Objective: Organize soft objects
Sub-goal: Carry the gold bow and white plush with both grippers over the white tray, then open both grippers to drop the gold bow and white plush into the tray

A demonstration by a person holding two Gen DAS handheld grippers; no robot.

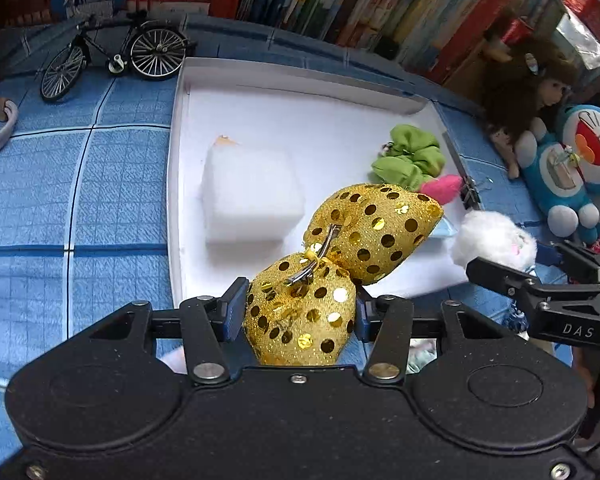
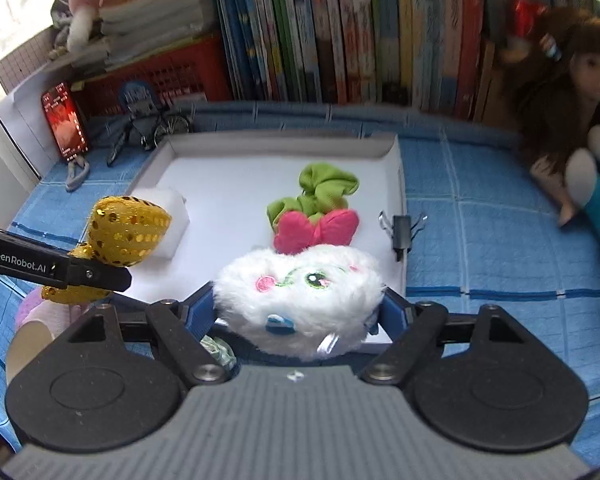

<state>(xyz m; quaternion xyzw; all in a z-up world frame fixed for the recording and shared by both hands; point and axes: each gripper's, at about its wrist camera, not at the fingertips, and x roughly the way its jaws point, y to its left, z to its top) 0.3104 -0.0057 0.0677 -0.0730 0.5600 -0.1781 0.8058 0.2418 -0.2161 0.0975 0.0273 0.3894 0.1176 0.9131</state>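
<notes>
The gold sequinned fabric bow with a metal hair clip [image 1: 332,256] is pinched by one lobe between the jaws of the left gripper [image 1: 300,312], its other lobe hanging free over the near edge of the shallow white cardboard tray [image 1: 176,160]. It looks light and puffy, likely to squash and swing; the sequins may be slick, so a hold on the padded lobe, clear of the stiff clip, seems soundest. The right gripper [image 2: 300,308] is closed on a fluffy white plush face with a pink bow and embroidered green eye [image 2: 300,292], held at the tray's near right edge; it too looks light and yielding, its long pile apt to slip, so a grip across the body suits it. Already in the tray lie a white foam block [image 1: 252,196] at the left and a green fabric scrunchie [image 1: 412,156] toward the right, leaving bare floor between them. A black binder clip [image 2: 400,232] sits on the tray's right rim. Beyond, on the blue checked cloth [image 1: 80,200], stand a miniature black bicycle [image 1: 112,56], a brown-haired doll [image 2: 564,92] and a blue plush cat [image 1: 572,168], well apart from the tray.
</notes>
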